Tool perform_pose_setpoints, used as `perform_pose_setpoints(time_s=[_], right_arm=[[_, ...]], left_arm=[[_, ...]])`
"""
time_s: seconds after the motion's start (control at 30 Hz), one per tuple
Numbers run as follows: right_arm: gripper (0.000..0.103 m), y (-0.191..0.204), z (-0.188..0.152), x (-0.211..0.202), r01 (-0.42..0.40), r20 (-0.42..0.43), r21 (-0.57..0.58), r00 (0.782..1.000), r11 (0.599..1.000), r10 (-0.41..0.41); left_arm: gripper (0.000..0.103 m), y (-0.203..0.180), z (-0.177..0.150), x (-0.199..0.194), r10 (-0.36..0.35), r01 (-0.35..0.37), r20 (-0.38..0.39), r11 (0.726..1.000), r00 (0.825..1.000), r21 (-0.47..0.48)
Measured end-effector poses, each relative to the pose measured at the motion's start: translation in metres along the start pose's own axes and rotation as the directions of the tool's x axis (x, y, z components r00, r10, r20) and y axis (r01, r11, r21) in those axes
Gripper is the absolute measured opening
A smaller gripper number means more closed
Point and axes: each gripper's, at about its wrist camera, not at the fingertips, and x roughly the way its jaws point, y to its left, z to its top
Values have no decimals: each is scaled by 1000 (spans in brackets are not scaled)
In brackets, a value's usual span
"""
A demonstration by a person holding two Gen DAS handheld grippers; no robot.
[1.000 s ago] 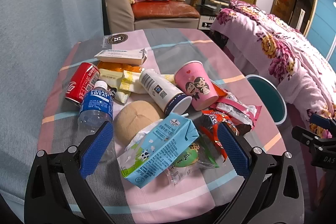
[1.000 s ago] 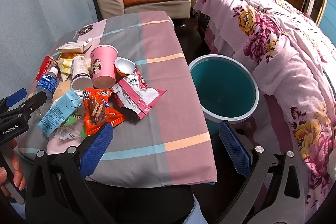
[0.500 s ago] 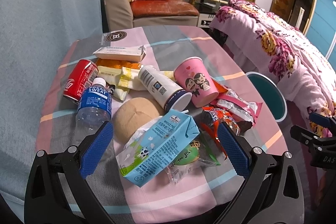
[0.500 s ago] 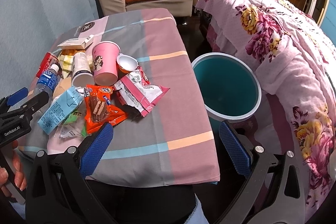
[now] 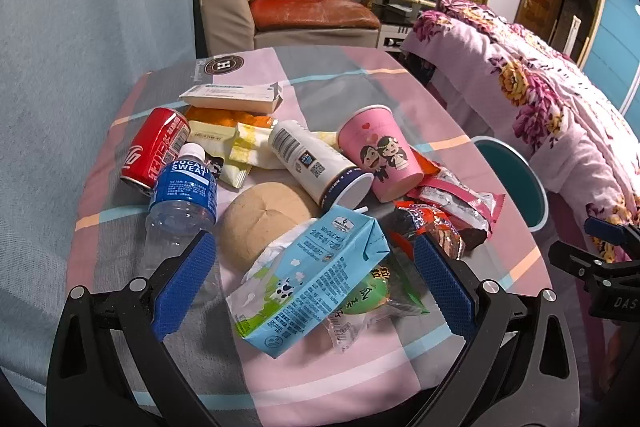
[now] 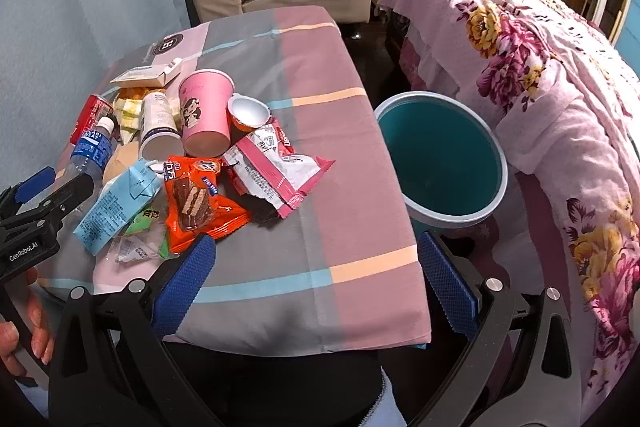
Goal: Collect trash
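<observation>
A pile of trash lies on the table: a blue milk carton (image 5: 308, 279), a Pocari Sweat bottle (image 5: 180, 203), a red cola can (image 5: 156, 151), a pink paper cup (image 5: 380, 151), a white bottle (image 5: 316, 167), a bun (image 5: 264, 219) and an orange wafer wrapper (image 6: 196, 199). My left gripper (image 5: 314, 287) is open, its pads either side of the milk carton, above the table's near edge. My right gripper (image 6: 316, 283) is open and empty over the table's front edge. A teal trash bin (image 6: 440, 155) stands on the floor right of the table.
A pink snack wrapper (image 6: 276, 171) and a small orange cup (image 6: 248, 111) lie beside the pink cup. A flat white box (image 5: 232, 97) lies at the back. A floral-covered bed (image 6: 540, 67) runs along the right. A sofa (image 5: 300, 11) stands behind the table.
Both grippers have drifted slightly back and up from the table; the trash pile sits a little lower and nearer the centre in both views. Nothing was taken hold of.
</observation>
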Motion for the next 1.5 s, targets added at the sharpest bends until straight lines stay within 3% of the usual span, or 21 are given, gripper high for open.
perform_pose_setpoints(time_s=[0.43,0.93,1.0,1.07,1.13,1.23,1.33,1.5], right_arm=[[97,23,12,11,-24,-33,-41,999,999,22],[97,55,49,40,-137,-118,-61,985,989,129],[97,58,54,44,-143,-124,-57,983,988,135],[97,60,59,46,-137,-123,-57,984,989,130],[97,61,63,49,-149,-130,-52,981,988,141],[88,64,72,52,-158,-133,-53,980,986,150],[71,69,82,61,-179,-160,-48,973,983,169],[69,81,94,72,-200,-184,-50,965,978,188]], left_arm=[[99,22,1,12,-6,6,-19,1000,1000,-12],[99,127,17,30,3,-15,-90,991,996,-131],[93,138,17,37,-7,-9,-108,989,994,-149],[80,147,16,46,-51,27,-131,984,990,-177],[78,149,15,54,-79,50,-153,981,985,-187],[78,153,13,67,-70,36,-178,981,982,-188],[78,154,13,79,-94,52,-201,978,975,-201],[78,152,12,96,-130,80,-238,974,962,-210]])
